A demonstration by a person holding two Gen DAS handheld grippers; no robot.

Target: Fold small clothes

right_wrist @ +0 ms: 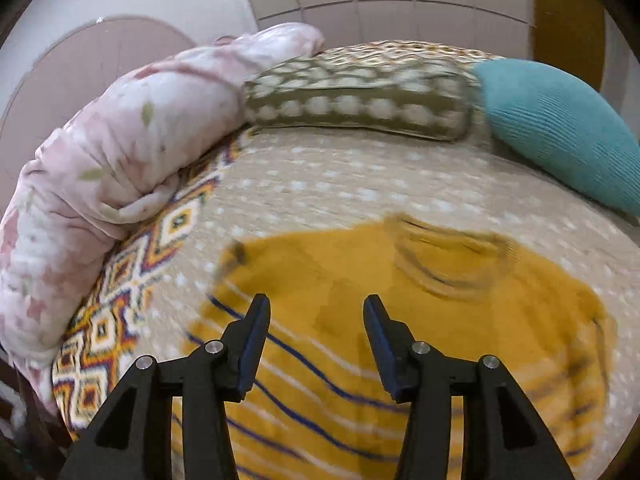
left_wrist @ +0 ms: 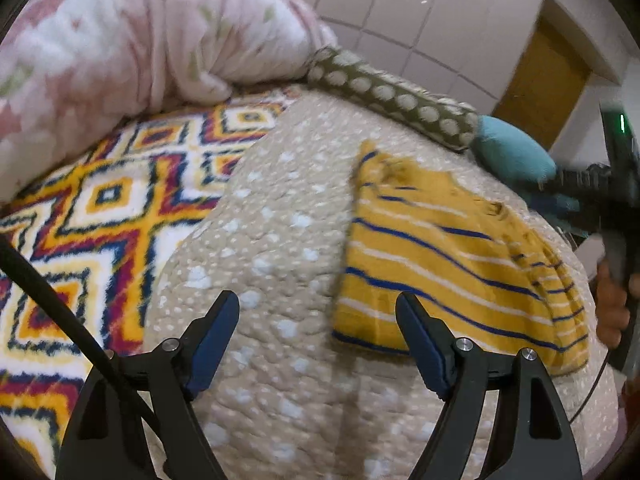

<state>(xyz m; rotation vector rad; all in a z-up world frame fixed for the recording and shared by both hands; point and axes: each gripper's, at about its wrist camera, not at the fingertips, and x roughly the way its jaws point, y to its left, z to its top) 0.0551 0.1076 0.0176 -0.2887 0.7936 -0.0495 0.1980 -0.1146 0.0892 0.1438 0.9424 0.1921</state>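
The yellow shirt lies flat on the bed, just right of the left hand-held gripper and under the right hand-held gripper. Both are spread, holding nothing. The shirt has blue and white stripes, its collar away from the grippers.

Pretty clearly a home bedroom: a bed with a dotted beige quilt, pillows along its far edge, tiled floor beyond it.

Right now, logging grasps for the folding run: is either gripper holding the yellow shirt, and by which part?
Nothing is held. The left gripper and right gripper both stand open above the shirt, which lies flat on the bed.
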